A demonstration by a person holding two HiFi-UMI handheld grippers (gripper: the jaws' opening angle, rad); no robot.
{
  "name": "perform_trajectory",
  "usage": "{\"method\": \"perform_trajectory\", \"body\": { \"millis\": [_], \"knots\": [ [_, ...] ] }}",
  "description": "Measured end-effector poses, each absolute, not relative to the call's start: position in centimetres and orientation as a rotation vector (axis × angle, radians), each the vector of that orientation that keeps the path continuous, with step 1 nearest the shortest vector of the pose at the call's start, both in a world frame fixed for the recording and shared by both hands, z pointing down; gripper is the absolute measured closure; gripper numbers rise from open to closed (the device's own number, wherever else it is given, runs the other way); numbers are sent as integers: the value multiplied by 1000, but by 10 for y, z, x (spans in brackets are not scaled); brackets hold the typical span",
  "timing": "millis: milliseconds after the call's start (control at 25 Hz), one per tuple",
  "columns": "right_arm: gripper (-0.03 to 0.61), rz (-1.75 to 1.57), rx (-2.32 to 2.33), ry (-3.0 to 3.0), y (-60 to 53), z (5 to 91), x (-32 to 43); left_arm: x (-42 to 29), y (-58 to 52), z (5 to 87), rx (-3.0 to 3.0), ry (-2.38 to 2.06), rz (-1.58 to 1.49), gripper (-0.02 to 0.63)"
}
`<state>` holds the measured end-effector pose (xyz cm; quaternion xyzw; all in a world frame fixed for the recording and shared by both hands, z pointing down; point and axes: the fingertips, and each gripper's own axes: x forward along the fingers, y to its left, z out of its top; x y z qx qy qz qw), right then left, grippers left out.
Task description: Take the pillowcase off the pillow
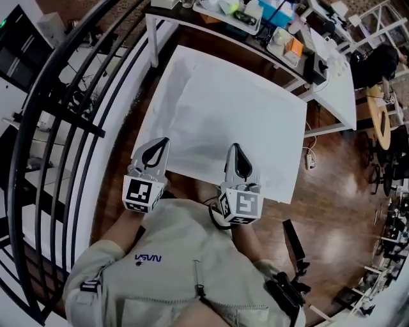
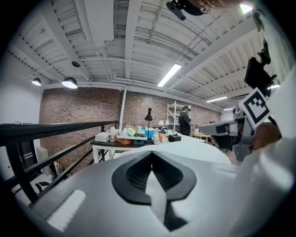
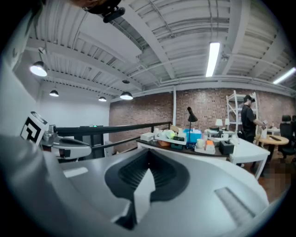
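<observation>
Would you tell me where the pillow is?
The pillow fills the head view's centre, near edge at the left gripper and right gripper, cluttered table beyond.

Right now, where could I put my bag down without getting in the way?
The wooden floor right of the pillowcase is bare, and the white table beyond has a free near end. The dark table behind is crowded with boxes. The left gripper and right gripper pinch the pillowcase's near edge; avoid there.
</observation>
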<state>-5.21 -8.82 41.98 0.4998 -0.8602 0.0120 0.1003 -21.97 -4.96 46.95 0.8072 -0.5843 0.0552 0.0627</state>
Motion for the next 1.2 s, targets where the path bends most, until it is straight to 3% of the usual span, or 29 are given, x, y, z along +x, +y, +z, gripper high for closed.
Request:
{"method": "perform_trajectory", "body": {
  "millis": [80,240,440,640,720,760,800,920,1200],
  "knots": [
    [574,38,1421,-2532,-95,427,-79,-236,-60,477,2445,-1756,196,612],
    [489,63,1258,-2527,-103,451,-122,-252,-69,488,2438,-1747,229,610],
    [415,35,1006,-2472,-108,493,-172,-261,-70,513,2364,-1734,240,521],
    [354,-76,766,-2269,-105,552,-200,-266,-63,525,2276,-1777,236,518],
    [354,-150,734,-2154,-106,577,-199,-268,-61,528,2264,-1785,243,518],
    [387,-189,740,-2107,-109,586,-196,-268,-60,530,2259,-1788,247,518],
    [467,-220,752,-2075,-111,591,-191,-268,-60,531,2253,-1789,251,518],
    [563,-220,779,-2073,-112,588,-181,-266,-58,538,2235,-1778,270,514],
    [574,-129,915,-2127,-107,559,-144,-253,-71,569,2194,-1628,286,475]
  ]
}}
